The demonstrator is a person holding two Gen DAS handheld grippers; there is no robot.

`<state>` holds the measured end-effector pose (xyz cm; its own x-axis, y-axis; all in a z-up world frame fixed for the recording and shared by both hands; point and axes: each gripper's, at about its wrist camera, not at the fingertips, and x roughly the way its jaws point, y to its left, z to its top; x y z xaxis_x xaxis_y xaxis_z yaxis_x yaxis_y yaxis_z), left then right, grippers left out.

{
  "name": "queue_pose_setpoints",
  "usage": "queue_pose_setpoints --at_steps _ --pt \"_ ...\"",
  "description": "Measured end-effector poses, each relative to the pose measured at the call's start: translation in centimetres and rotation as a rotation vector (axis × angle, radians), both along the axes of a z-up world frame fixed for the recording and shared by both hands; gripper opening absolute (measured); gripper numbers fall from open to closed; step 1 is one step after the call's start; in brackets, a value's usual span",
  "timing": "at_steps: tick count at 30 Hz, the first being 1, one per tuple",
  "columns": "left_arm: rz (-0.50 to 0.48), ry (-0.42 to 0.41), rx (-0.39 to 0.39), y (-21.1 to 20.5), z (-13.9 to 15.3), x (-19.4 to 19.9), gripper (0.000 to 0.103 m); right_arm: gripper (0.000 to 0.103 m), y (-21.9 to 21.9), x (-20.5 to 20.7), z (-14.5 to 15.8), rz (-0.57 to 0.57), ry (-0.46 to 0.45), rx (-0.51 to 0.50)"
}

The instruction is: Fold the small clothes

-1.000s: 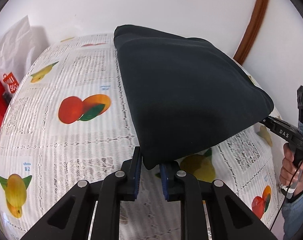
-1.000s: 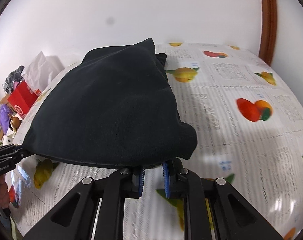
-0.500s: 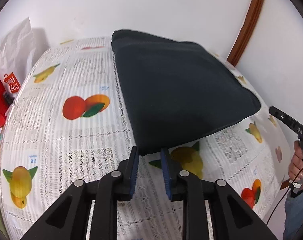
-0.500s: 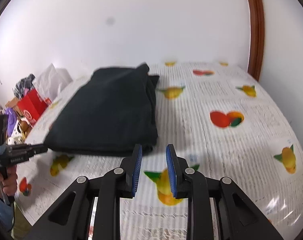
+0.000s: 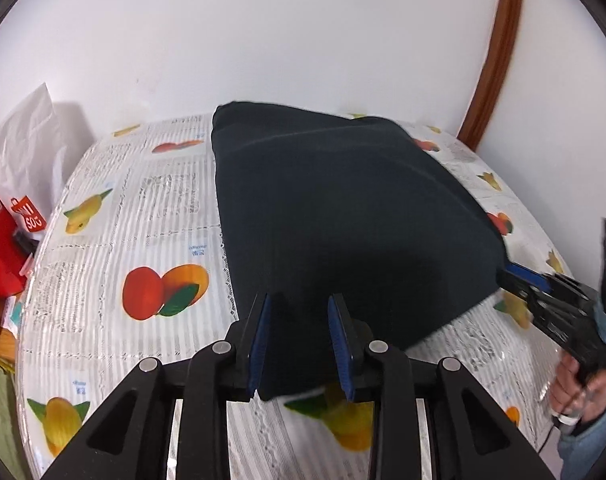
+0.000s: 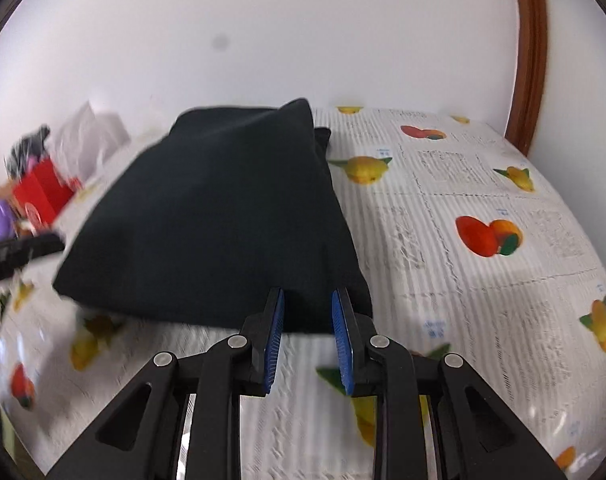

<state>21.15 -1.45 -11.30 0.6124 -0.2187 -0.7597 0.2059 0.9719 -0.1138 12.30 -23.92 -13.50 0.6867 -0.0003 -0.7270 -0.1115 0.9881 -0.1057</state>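
A folded black garment lies flat on the fruit-print tablecloth. My left gripper is open, its blue pads on either side of the garment's near left corner. My right gripper is open at the garment's near right corner, its pads just in front of the edge. In the left wrist view the right gripper shows at the garment's right corner. The garment fills the middle of the right wrist view.
A red bag and a white paper bag stand off the table's left side. A white wall and brown door frame are behind. A hand holds the right gripper.
Both grippers let go of the garment's corners and opened. The garment dropped flat onto the table. Both grippers then came back close to its near corners.
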Motion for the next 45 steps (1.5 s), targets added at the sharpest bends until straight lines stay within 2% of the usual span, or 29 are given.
queue_pose_setpoints --at_steps 2,6,8,10,12,18,27,32,33,34,36,38,40,43,45 --pt "-0.002 0.021 0.016 0.0 -1.0 0.6 0.029 0.025 0.1 -0.4 0.9 0.024 -0.008 -0.018" --pt "-0.034 0.008 0.055 -0.3 -1.6 0.3 0.04 0.027 0.5 0.3 3.4 0.056 -0.053 -0.02" --pt "-0.047 0.013 0.03 0.0 -1.2 0.4 0.04 0.032 0.8 2.1 4.5 0.063 -0.066 -0.014" --pt "-0.041 0.017 -0.007 0.8 -0.8 1.0 0.04 0.032 1.1 4.7 5.2 0.054 -0.07 -0.015" --pt "-0.02 0.021 -0.012 1.5 -0.5 2.0 0.044 0.033 1.2 7.5 5.5 0.043 -0.051 -0.004" --pt "0.011 0.02 -0.012 3.2 0.2 5.9 0.053 0.033 0.7 15.6 5.5 0.0 0.023 0.066" --pt "-0.013 0.054 -0.044 2.5 -1.4 11.2 0.056 0.033 1.2 25.2 2.9 -0.04 0.122 0.12" --pt "-0.022 0.061 -0.066 2.4 -2.3 12.0 0.06 0.031 0.0 28.7 1.5 -0.09 0.153 0.237" --pt "-0.018 0.063 -0.074 2.5 -2.4 12.1 0.062 0.013 -0.1 29.0 1.4 -0.089 0.153 0.252" --pt "-0.017 0.065 -0.08 2.6 -2.4 12.1 0.063 0.009 -0.3 29.2 1.6 -0.072 0.141 0.274" --pt "-0.02 0.068 -0.091 2.8 -2.5 12.1 0.063 0.009 -1.4 28.5 2.1 -0.051 0.079 0.354" --pt "-0.022 0.072 -0.1 2.9 -2.5 12.1 0.063 0.009 -1.8 28.1 1.6 -0.06 0.08 0.34" --pt "-0.024 0.069 -0.092 2.9 -2.5 12.1 0.063 0.012 -2.3 28.1 1.0 -0.083 0.122 0.336" --pt "-0.026 0.064 -0.081 2.8 -2.3 11.8 0.062 0.021 -3.2 26.5 2.3 -0.073 0.109 0.348" --pt "-0.033 0.064 -0.078 2.7 -2.3 11.5 0.061 0.036 -3.1 25.3 3.1 -0.047 0.111 0.3"
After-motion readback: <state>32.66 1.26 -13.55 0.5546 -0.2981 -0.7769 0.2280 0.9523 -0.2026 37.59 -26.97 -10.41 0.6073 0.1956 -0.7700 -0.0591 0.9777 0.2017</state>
